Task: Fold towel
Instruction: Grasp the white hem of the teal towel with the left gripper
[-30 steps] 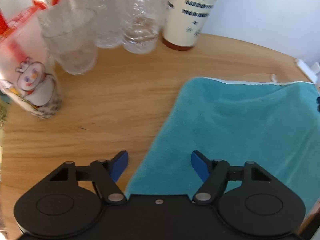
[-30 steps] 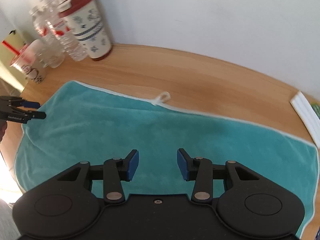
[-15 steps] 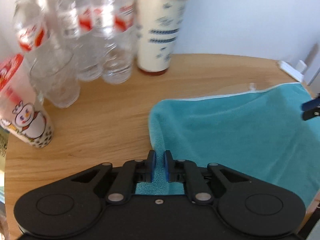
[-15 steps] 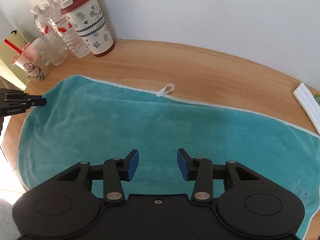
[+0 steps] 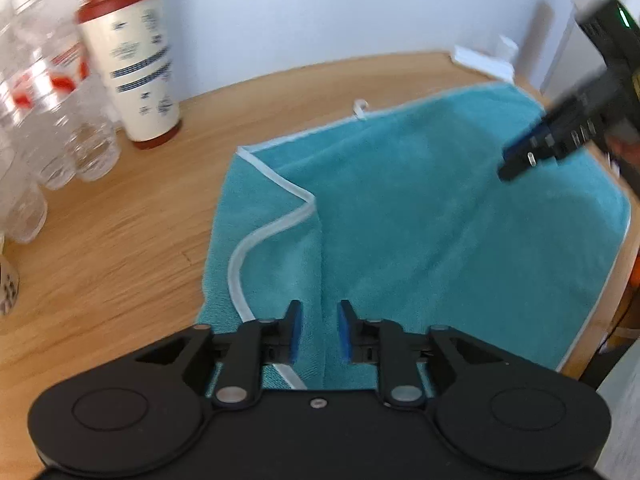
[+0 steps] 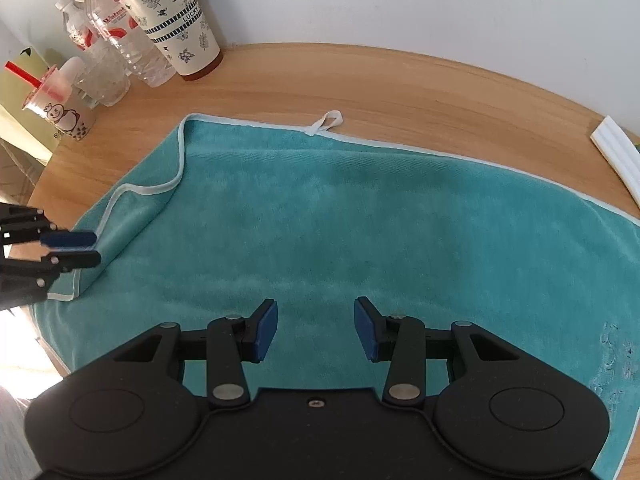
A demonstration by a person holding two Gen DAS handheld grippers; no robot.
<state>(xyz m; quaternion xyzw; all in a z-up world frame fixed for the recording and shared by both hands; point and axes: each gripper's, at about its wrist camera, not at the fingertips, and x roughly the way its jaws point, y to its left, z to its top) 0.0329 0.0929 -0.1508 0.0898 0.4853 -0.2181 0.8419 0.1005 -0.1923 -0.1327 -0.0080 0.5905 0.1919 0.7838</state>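
A teal towel [image 6: 360, 220] with a white hem lies spread on the round wooden table [image 6: 400, 76]. Its left edge is lifted and turned over onto itself. My left gripper [image 5: 319, 332] is shut on that raised fold of the towel [image 5: 420, 220]; a ridge of cloth runs between the blue pads. In the right wrist view the left gripper [image 6: 94, 247] sits at the towel's left side. My right gripper [image 6: 316, 330] stands open above the towel's near middle, holding nothing. It shows in the left wrist view as the right gripper [image 5: 516, 164] over the towel's far right.
A cream tumbler with a red lid [image 6: 180, 28], clear water bottles [image 6: 120, 44] and a bubble-tea cup [image 6: 60, 108] crowd the back left. A white strip [image 6: 620, 156] lies at the right edge. The towel's hanging loop [image 6: 326, 122] points to the wall.
My left gripper shut on the towel's left edge and carried it rightward, turning the corner over. The right gripper stayed open above the towel.
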